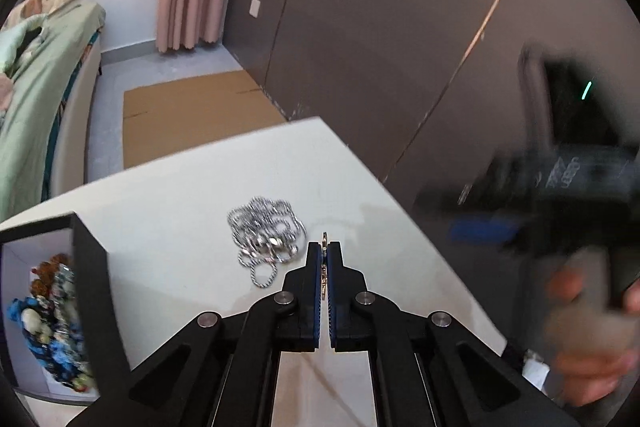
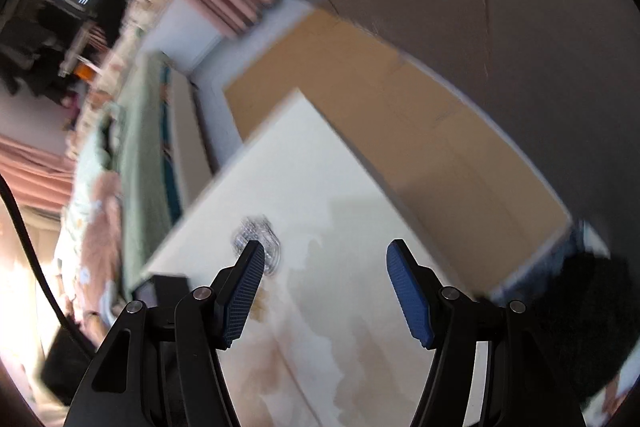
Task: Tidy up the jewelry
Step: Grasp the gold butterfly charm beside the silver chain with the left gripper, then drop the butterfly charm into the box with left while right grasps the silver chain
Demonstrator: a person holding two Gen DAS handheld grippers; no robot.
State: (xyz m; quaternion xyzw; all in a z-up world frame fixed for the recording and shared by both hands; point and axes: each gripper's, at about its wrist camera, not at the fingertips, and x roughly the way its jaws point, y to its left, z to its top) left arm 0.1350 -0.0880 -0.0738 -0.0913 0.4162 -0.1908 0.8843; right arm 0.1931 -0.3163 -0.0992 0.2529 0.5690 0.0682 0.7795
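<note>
We hold the left gripper (image 1: 324, 247) over the white table (image 1: 168, 227), its blue pads pressed together on a small metal piece of jewelry (image 1: 325, 238) — only its edge pokes out above the tips, so we cannot tell what kind it is. Just beside the tips lies a heap of silver chains (image 1: 266, 229), resting on the tabletop. At the left edge stands a black box (image 1: 94, 279) with beaded jewelry (image 1: 52, 319) inside. Our right gripper (image 2: 325, 251) hangs above the table with its jaws spread and nothing between them — the view is blurred.
</note>
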